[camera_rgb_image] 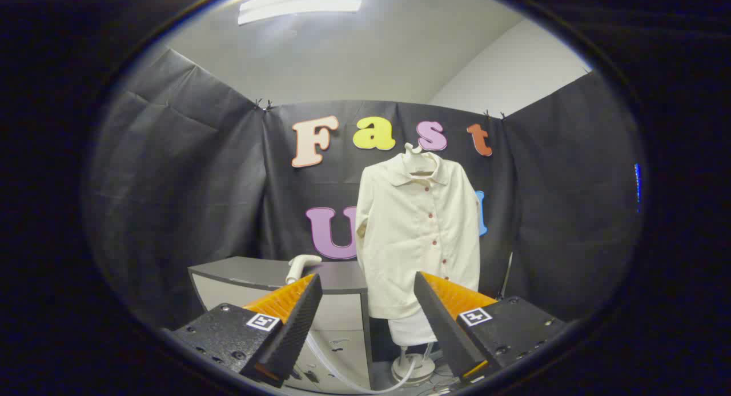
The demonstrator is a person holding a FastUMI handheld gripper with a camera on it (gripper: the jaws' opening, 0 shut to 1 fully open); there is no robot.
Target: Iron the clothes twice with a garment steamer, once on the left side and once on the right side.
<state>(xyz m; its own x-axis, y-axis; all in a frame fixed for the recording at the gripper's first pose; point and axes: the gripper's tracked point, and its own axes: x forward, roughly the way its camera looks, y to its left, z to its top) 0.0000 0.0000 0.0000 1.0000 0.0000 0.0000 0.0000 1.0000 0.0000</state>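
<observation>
Gripper (368, 322): fingers apart, empty; steamer head (301, 266) on cabinet (251, 272) top near right edge, ungrasped; shirt (420, 236) hanging beyond; next: grasp steamer head

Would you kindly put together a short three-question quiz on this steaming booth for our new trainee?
1. True or false: the gripper holds the steamer head.
2. Where does the steamer head lie? A) on the grey cabinet B) on the floor C) on the hanger
3. Fill in: the white shirt hangs buttoned on a stand, beyond the ____ fingers.

Key: 1 false; 2 A; 3 open
</observation>
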